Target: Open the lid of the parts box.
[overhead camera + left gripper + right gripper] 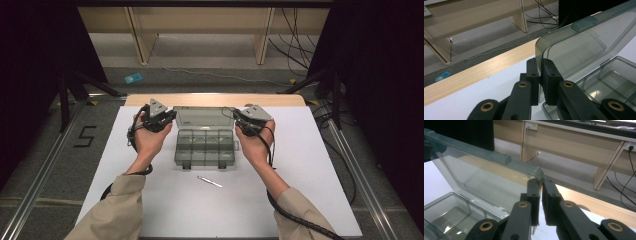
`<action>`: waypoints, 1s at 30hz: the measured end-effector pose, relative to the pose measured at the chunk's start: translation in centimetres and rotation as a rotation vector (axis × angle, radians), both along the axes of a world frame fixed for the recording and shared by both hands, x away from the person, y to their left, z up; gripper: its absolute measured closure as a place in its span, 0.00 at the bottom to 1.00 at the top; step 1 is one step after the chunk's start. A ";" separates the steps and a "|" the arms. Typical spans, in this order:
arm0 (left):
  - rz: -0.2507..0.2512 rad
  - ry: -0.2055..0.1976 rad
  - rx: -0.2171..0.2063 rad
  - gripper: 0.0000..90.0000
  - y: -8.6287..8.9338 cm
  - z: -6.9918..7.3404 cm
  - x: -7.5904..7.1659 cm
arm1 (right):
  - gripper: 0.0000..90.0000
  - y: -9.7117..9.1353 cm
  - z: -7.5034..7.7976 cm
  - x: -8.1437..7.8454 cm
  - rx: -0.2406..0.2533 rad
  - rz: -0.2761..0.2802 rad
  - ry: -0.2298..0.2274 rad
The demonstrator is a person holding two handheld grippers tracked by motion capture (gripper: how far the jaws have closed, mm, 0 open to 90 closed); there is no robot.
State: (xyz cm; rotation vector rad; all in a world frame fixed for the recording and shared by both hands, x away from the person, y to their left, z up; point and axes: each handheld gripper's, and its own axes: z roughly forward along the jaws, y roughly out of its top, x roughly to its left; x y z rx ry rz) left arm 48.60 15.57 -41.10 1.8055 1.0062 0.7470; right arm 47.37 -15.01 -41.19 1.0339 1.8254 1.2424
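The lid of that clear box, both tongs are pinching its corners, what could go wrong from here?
1. Each tongs grips only a thin edge of the lid: left tongs at one corner, right tongs at the other. Smooth plastic could slip out.
2. If the hands move unevenly, the lid may twist and strain its hinge.
3. Nothing holds the box down, so it could slide on the white table toward the small tool.

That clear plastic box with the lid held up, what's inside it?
The box is split into compartments, and those that show look empty. Both grippers pinch the raised lid at its corners. The metal tool lies outside, on the white table.
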 end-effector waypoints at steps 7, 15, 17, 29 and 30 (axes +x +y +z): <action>0.004 0.005 -0.003 0.94 0.0 -0.1 0.3 | 0.95 0.1 0.0 0.3 0.002 -0.004 -0.002; 0.006 0.008 -0.010 0.94 0.0 -0.2 0.8 | 0.95 0.1 0.1 0.6 0.006 -0.014 -0.002; 0.007 0.008 -0.010 0.94 0.0 -0.3 0.9 | 0.95 0.1 0.1 0.7 0.005 -0.016 -0.004; 0.014 0.010 -0.018 0.94 -0.1 -0.5 1.4 | 0.95 0.1 0.1 1.2 0.007 -0.027 -0.015; 0.015 0.009 -0.017 0.94 -0.1 -0.5 1.5 | 0.95 0.2 0.1 1.1 0.020 -0.024 0.011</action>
